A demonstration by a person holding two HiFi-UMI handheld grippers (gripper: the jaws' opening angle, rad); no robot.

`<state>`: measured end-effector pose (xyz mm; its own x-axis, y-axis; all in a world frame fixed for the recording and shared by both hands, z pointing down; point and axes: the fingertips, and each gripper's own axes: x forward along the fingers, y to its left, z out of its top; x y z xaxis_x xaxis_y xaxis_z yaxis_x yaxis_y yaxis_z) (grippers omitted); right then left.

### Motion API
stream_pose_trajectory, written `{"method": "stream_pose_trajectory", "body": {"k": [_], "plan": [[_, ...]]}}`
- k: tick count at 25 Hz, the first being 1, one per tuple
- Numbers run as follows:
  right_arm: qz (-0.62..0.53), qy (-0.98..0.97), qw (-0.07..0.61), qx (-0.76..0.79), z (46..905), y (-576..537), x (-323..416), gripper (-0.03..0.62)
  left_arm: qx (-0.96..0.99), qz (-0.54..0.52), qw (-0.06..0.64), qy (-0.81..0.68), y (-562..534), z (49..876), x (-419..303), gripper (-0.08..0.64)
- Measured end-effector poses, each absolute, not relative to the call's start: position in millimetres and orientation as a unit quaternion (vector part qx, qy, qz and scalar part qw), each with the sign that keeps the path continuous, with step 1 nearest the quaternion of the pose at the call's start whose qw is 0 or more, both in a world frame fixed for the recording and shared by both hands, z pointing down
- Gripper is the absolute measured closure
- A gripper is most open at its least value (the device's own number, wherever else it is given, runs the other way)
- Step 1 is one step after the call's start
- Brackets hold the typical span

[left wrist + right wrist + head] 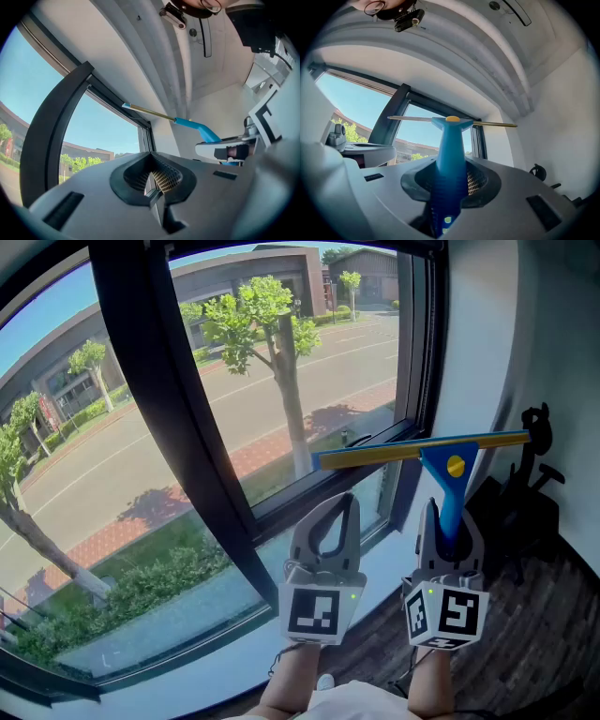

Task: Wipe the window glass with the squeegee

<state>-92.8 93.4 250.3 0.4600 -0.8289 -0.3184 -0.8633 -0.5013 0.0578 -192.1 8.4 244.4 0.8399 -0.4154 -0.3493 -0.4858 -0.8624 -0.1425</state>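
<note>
Partly hidden, the squeegee's [441, 457] blue handle ran down between the jaws of the right claw [450, 521], and its lower end could not be seen. The person's forearms were cut off at the bottom edge of the head view. A dark, knobbed object [530, 474] against the right wall was too shadowed to name. Whether the blade touched anything could not be told.

A broad dark window frame [178, 399] crossed the window glass [141, 456] on a slant. Beyond the glass stood a tree [272, 324] beside a road. A white sill [375, 568] ran below the glass, and a wood floor [553, 615] lay at lower right.

The right claw [447, 183] pinched the squeegee [451, 136] by its handle. The yellow-edged blade sat level above the jaws, spanning from the lower right corner of the window frame across to the white wall. The left claw [343, 501] hung just beside the right one, below the blade's left end and apart from it. In its own view the left claw [151, 180] was pressed together on nothing, and the squeegee [197, 129] showed up and to its right.
</note>
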Motion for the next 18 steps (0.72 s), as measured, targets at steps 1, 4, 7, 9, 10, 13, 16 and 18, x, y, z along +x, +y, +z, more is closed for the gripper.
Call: {"method": "stream_pose_trajectory", "body": {"k": [1,4,7,9,10,13,16,18], "plan": [[0.154,0.496,0.055,-0.853,250.2,93.3,-93.2,0.479,-0.952,0.155,0.115,0.236,8.6,244.2,-192.3,0.566],[0.155,0.497,0.053,-0.852,249.8,92.2,-94.9,0.479,-0.952,0.155,0.118,0.236,8.8,243.4,-193.2,0.566],[0.157,0.499,0.054,-0.850,248.2,91.1,-97.3,0.479,-0.952,0.156,0.119,0.235,9.3,241.5,-194.3,0.566],[0.157,0.499,0.053,-0.850,247.7,91.4,-98.3,0.479,-0.953,0.156,0.117,0.233,10.5,241.3,-194.3,0.566],[0.157,0.499,0.053,-0.851,247.9,91.3,-98.5,0.479,-0.953,0.156,0.115,0.233,10.7,241.6,-194.2,0.566],[0.153,0.498,0.054,-0.852,249.6,90.9,-98.1,0.479,-0.954,0.156,0.110,0.233,8.8,243.2,-195.0,0.566],[0.142,0.499,0.063,-0.853,253.5,90.4,-96.0,0.479,-0.954,0.154,0.103,0.236,4.5,246.2,-197.5,0.566],[0.135,0.494,0.068,-0.856,256.9,90.9,-94.4,0.479,-0.955,0.151,0.099,0.237,1.0,249.8,-199.7,0.566]]}}
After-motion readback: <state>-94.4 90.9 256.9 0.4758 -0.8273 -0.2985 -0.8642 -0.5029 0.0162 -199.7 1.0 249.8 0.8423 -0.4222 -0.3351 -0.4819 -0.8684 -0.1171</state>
